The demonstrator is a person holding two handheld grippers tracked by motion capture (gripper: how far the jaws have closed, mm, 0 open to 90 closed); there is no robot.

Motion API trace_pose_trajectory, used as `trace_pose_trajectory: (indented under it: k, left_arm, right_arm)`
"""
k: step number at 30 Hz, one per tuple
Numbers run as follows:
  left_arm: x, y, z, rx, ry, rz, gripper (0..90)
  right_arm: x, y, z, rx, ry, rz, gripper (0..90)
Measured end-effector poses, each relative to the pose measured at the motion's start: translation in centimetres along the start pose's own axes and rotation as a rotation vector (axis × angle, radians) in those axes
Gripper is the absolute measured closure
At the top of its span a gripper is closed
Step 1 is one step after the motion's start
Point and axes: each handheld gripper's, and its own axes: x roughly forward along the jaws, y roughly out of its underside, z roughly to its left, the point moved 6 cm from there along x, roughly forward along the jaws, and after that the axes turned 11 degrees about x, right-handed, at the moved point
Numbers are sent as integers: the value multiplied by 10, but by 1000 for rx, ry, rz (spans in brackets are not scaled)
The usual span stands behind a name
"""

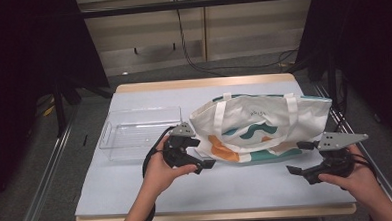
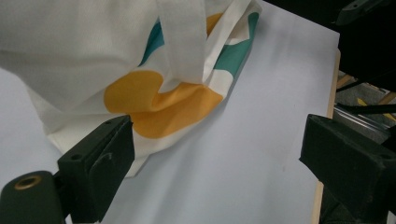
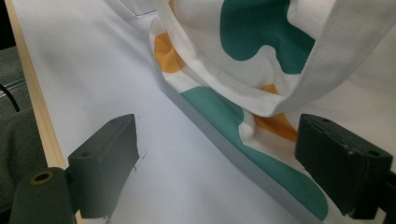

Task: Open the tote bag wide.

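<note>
On the left of the white table top (image 1: 137,188), a clear plastic box (image 1: 140,133) is seen. It looks empty, and it is just beside the bag.

Next comes the left gripper (image 1: 198,160). Its jaws are wide apart and nothing is held between them. In the left gripper view, one jaw is very close to the orange patch at the bag's near left corner; whether it touches cannot be told.

In the middle lies the white cloth bag with teal and orange shapes and white straps (image 1: 260,127). It is lying flat on its side, with its straps toward the far edge of the table. In the right gripper view, a strap (image 3: 322,60) is seen hanging above the bag's near edge.

On the right, the right gripper (image 1: 298,158) is held by the bag's near right corner. Its jaws are wide apart too, and no cloth is pinched.

The step in hand looks like taking hold of the bag at both near corners. To do it well, each gripper should be moved in low so one jaw slides under the cloth edge. The jaws should be closed only when cloth is well inside. The same layers should be caught on both sides, so the bag is lifted evenly and not twisted. The loose strap should be kept out of the jaws.
</note>
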Motion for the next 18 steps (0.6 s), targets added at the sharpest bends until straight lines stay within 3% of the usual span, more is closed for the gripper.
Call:
trace_pose_trajectory:
  k: [5,6,9,12,13,18]
  left_arm:
    - [1,-7,-1,2,6,-17,99]
    - [-1,-9,0,11,9,9,99]
    - [1,-12,0,5,18,-14,102]
    - [0,-14,1,10,17,15,103]
    - [2,-15,1,6,19,-8,103]
    - [0,-22,2,16,13,-16,103]
  right_arm:
    - [-2,-5,-1,2,3,-2,134]
    - [-2,-7,-1,-3,3,-6,135]
    - [-3,-10,0,1,-9,-4,140]
    - [-4,-13,0,14,-26,-17,144]
    - [-4,-14,-1,20,-30,-19,146]
    - [-8,-19,-4,17,-17,-21,155]
